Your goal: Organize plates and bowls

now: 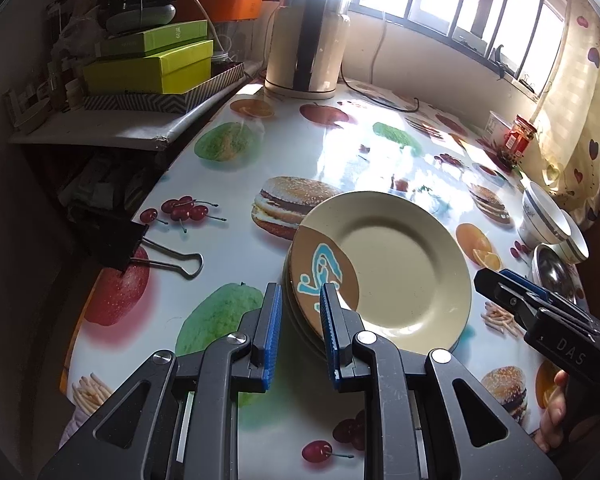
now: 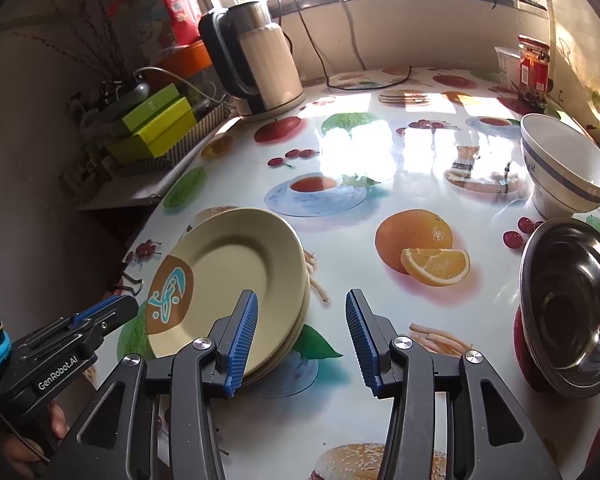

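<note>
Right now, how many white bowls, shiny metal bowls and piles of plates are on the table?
White bowls: 2
Shiny metal bowls: 1
Piles of plates: 1
Total: 4

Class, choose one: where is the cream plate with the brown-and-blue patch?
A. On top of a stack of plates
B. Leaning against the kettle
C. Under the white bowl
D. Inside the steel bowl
A: the cream plate lies uppermost on the stack of plates, apart from the steel bowl.
</note>
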A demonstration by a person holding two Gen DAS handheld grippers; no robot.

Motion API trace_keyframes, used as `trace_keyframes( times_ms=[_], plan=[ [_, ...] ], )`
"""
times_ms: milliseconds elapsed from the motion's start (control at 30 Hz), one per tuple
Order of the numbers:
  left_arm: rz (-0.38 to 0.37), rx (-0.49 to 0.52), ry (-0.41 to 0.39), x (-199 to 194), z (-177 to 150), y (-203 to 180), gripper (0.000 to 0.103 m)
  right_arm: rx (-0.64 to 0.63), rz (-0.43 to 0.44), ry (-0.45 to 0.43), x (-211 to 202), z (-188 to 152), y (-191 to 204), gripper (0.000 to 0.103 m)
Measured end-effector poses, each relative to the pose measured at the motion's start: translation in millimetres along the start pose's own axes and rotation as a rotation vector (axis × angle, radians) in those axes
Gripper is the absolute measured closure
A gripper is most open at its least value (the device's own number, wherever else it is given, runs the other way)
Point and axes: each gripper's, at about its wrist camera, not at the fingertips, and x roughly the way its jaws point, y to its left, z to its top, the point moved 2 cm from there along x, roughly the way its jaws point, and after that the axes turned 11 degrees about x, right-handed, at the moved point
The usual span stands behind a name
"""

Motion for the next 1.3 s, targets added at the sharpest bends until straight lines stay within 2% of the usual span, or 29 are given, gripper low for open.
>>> trace_keyframes(
  times_ms=[267,333,400,467,567,833,967,1100,1233,1300],
  plan=[
    [0.014,0.011,0.004,1.4,-6.8,-4.0,0.082,-0.013,-0.007,-0.005,-1.0,-6.9,-3.6,0.052],
    [-0.007,-0.002,0.008,4.0,-9.0,-2.3,0.082,-0.014,-0.01,-0.004,0.4,-9.1,-4.8,0.051],
    [-0.041,-0.035,0.023,9.3,-11.9,2.1,0.076,-0.004,-0.008,0.01,4.1,-11.5,-6.9,0.049],
    [-0.027,-0.037,0.028,12.0,-14.5,3.0,0.068,0.011,0.012,0.022,8.0,-12.7,-8.5,0.047],
    [-0.079,-0.069,0.038,17.3,-16.6,5.6,0.068,0.016,0.027,0.043,14.6,-15.2,-7.6,0.046],
    [-0.084,-0.095,0.029,20.7,-14.6,12.1,0.067,0.034,0.078,0.077,26.5,-15.9,-3.5,0.046],
    [-0.091,-0.122,0.027,22.8,-13.4,17.5,0.067,0.039,0.089,0.095,33.2,-15.8,-2.3,0.05],
    [-0.109,-0.116,0.033,26.8,-11.4,14.4,0.066,0.036,0.108,0.098,36.0,-14.3,0.8,0.064],
    [-0.159,-0.131,0.039,32.1,-10.7,13.0,0.066,0.046,0.114,0.098,38.3,-11.7,0.2,0.066],
    [-0.161,-0.126,0.04,33.7,-9.6,10.9,0.066,0.062,0.122,0.1,39.8,-9.7,-2.0,0.067]
  ],
)
